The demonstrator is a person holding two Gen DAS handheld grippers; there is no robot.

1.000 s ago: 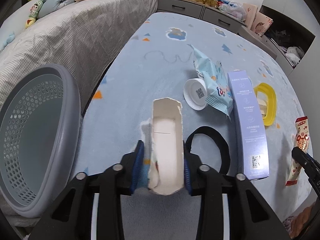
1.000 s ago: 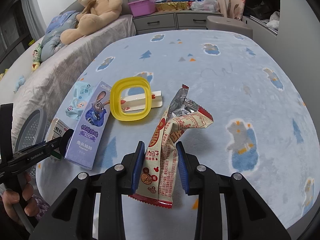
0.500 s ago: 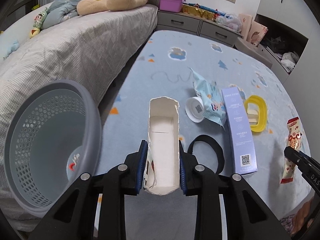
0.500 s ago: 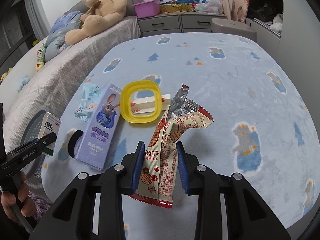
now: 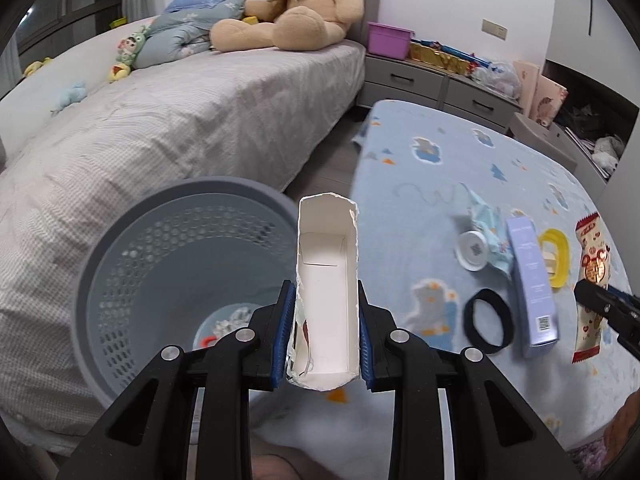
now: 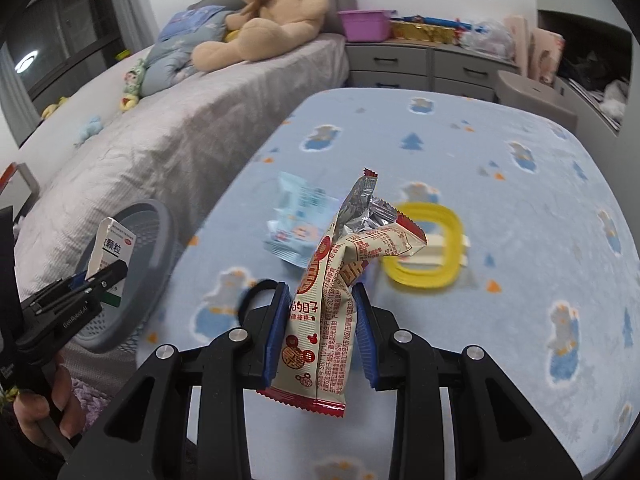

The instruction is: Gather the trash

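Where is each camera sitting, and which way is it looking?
Left wrist: rides the left gripper, facing the gray basket and bed; its fingers hold a torn white box.
Right wrist: rides the right gripper, facing the blue blanket; it holds a snack wrapper.
Shared: basket, teddy bear, yellow ring.

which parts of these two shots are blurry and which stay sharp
Left wrist view: the torn white box in the left gripper is crisp, the blanket items smear. Right wrist view: the snack wrapper in the right gripper is sharp, the yellow ring is motion-blurred.
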